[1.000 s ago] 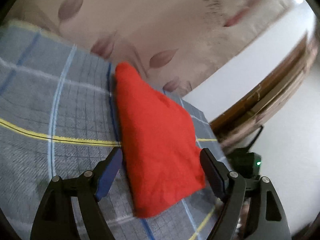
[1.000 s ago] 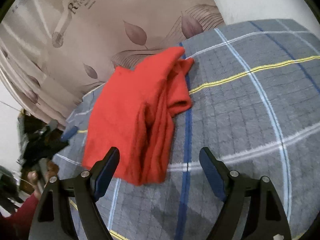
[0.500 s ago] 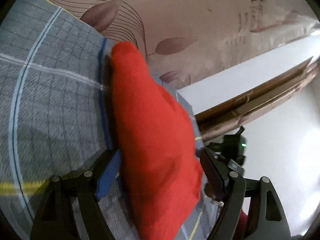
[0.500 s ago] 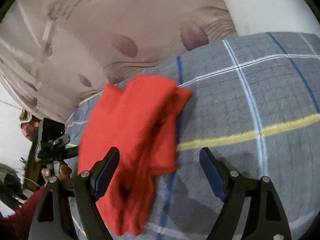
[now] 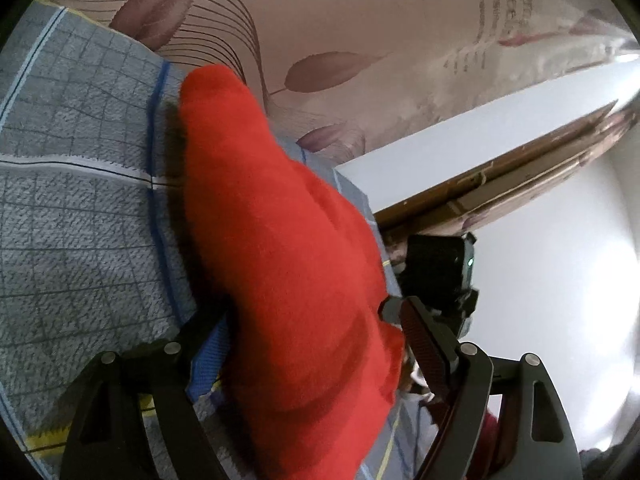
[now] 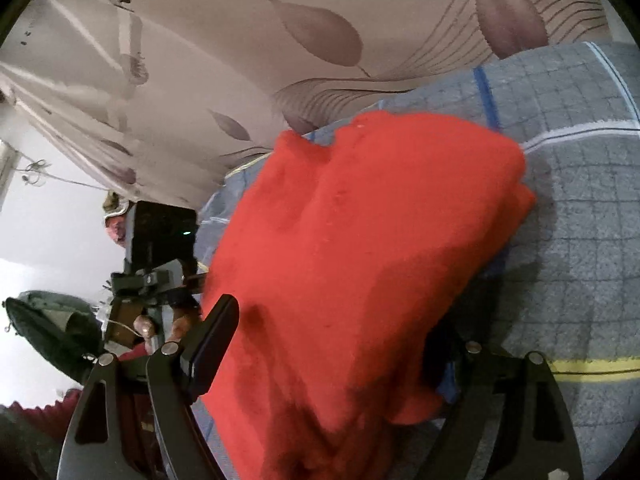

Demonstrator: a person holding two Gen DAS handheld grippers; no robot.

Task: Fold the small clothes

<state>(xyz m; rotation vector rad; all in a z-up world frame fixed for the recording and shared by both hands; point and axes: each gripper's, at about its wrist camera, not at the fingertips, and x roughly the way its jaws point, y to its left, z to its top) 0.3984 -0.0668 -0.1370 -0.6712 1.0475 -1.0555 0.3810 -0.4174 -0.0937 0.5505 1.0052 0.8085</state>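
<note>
A folded red garment (image 5: 280,260) lies on a grey checked bed cover (image 5: 80,240) with blue, white and yellow lines. My left gripper (image 5: 316,344) is open and straddles the garment's near end, one blue-padded finger (image 5: 208,344) at its left edge and the other finger (image 5: 420,336) at its right edge. From the opposite side my right gripper (image 6: 328,352) is open around the red garment (image 6: 360,240). Its left finger (image 6: 212,340) shows, while the cloth covers most of its right finger. Each view shows the other gripper beyond the cloth as a black body with a green light.
A beige leaf-patterned sheet (image 5: 360,40) rises behind the bed. A white wall and brown wooden trim (image 5: 500,184) show past the bed's edge. A person's fingers (image 6: 176,324) and red sleeve (image 6: 40,412) hold the left tool, near a dark bag (image 6: 52,328).
Both grippers have closed in on the garment from opposite sides and dipped. It now fills the gap between each pair of fingers. The jaws stay as wide as before.
</note>
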